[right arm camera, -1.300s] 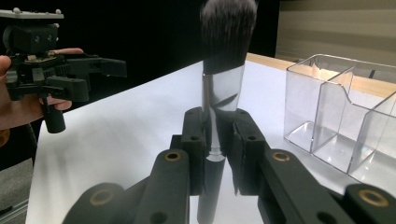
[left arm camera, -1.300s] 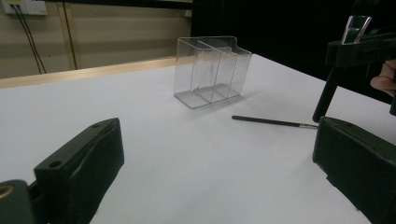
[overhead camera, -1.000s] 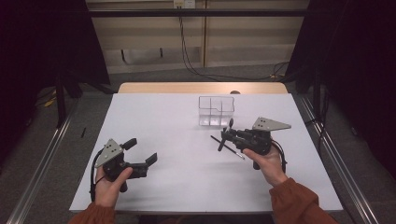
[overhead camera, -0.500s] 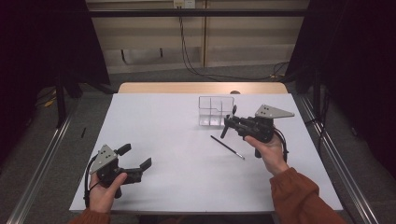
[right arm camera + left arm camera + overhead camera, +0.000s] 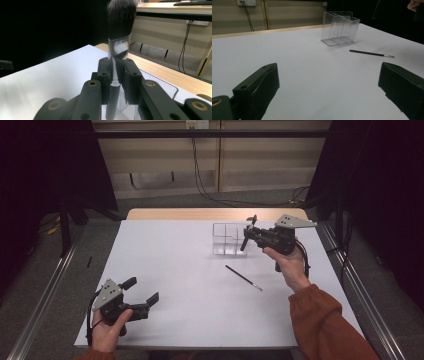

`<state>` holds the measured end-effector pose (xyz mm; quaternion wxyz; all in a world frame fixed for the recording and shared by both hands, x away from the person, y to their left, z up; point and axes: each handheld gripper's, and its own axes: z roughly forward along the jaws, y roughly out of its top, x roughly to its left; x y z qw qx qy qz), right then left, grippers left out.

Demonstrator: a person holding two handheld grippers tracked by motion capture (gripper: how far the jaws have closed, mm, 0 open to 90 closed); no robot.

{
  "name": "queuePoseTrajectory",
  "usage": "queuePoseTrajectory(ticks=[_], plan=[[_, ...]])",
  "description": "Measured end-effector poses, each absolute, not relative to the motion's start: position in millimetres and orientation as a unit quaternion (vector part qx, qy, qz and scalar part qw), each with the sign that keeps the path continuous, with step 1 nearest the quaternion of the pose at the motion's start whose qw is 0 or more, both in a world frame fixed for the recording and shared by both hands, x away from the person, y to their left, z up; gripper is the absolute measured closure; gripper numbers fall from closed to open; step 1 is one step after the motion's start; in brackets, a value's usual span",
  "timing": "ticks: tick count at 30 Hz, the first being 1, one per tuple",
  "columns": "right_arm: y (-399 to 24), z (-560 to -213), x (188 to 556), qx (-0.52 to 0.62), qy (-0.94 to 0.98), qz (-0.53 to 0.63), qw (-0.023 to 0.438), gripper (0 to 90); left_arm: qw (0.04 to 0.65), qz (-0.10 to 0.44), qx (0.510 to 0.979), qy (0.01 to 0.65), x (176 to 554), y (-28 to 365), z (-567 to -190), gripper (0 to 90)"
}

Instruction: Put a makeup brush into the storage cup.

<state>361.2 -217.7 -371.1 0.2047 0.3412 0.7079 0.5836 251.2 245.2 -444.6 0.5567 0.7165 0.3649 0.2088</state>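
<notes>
A makeup brush with dark bristles and a silver ferrule stands upright between the jaws of my right gripper, which is shut on its handle. From above, the right gripper holds the brush just above the right side of a clear divided organiser at the table's back. A thin dark brush lies flat on the white table, in front of the organiser. My left gripper rests low at the front left, open with nothing between its jaws. Its own view shows the organiser and thin brush far ahead.
The white table has a wooden strip along its back edge. Metal rails run along the floor at both sides. Cables hang from a wall socket behind. Dark curtains stand to the left and right.
My right gripper has carried the makeup brush up and away from me, from the table's middle right to over the organiser. The left gripper has drifted slightly toward the front edge.
</notes>
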Motion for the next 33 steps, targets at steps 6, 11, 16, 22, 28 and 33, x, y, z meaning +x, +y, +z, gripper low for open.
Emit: queuePoseTrajectory(ticks=[6, 11, 16, 22, 28, 33], plan=[[-216.4, -368.7, 371.8, 0.346, 0.709, 0.578, 0.210, 78.1, 0.555, 0.213, 0.720, 0.358, 247.4, 246.7, -443.9, 3.4], [-216.6, -367.0, 382.1, 0.353, 0.706, 0.573, 0.220, 78.1, 0.556, 0.219, 0.716, 0.362, 248.2, 248.5, -442.6, 3.4], [-216.0, -370.4, 390.9, 0.363, 0.702, 0.568, 0.230, 78.1, 0.555, 0.223, 0.718, 0.356, 249.1, 249.0, -442.8, 3.4], [-215.8, -370.0, 400.8, 0.367, 0.697, 0.568, 0.238, 78.1, 0.557, 0.214, 0.716, 0.361, 249.2, 251.1, -443.0, 3.4], [-216.2, -367.4, 410.2, 0.371, 0.693, 0.568, 0.244, 78.0, 0.556, 0.216, 0.718, 0.358, 249.7, 252.1, -443.4, 3.4], [-215.9, -372.1, 416.8, 0.381, 0.691, 0.562, 0.248, 78.0, 0.554, 0.222, 0.720, 0.355, 250.1, 253.1, -443.5, 3.4]])
